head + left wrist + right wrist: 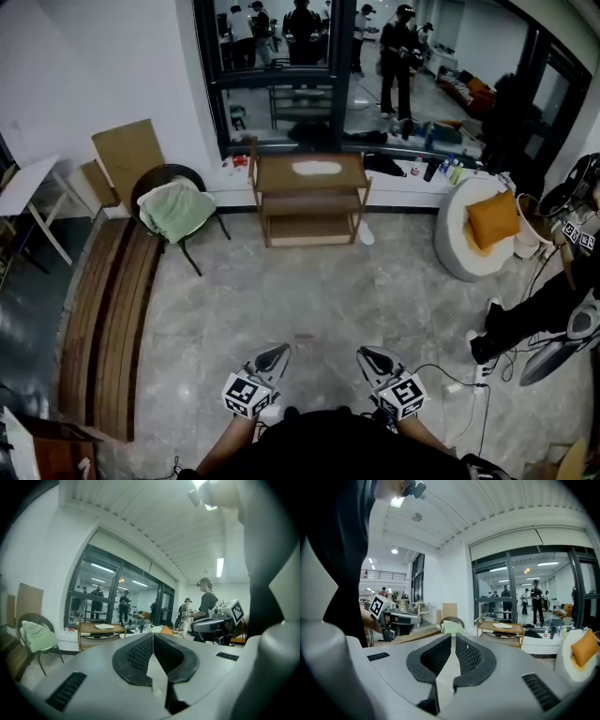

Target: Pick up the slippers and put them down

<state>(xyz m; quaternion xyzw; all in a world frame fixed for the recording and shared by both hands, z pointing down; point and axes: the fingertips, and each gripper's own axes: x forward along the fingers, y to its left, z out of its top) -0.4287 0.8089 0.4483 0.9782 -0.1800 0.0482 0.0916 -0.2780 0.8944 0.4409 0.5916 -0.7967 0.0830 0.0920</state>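
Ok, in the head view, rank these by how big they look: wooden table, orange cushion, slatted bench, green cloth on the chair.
1. slatted bench, largest, though also nearest the camera
2. wooden table
3. green cloth
4. orange cushion
The cloth looks only slightly bigger than the cushion, so that pair is close.

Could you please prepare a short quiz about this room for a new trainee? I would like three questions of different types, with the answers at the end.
1. True or false: the left hand-held gripper is shut on a slipper.
2. What lies on the dark chair? A. a laptop; B. a pale green cloth; C. a stack of books.
3. Fill the gap: the white slippers lie on top of the wooden ____.
Key: 1. False: its jaws are together with nothing between them. 2. B. 3. table.
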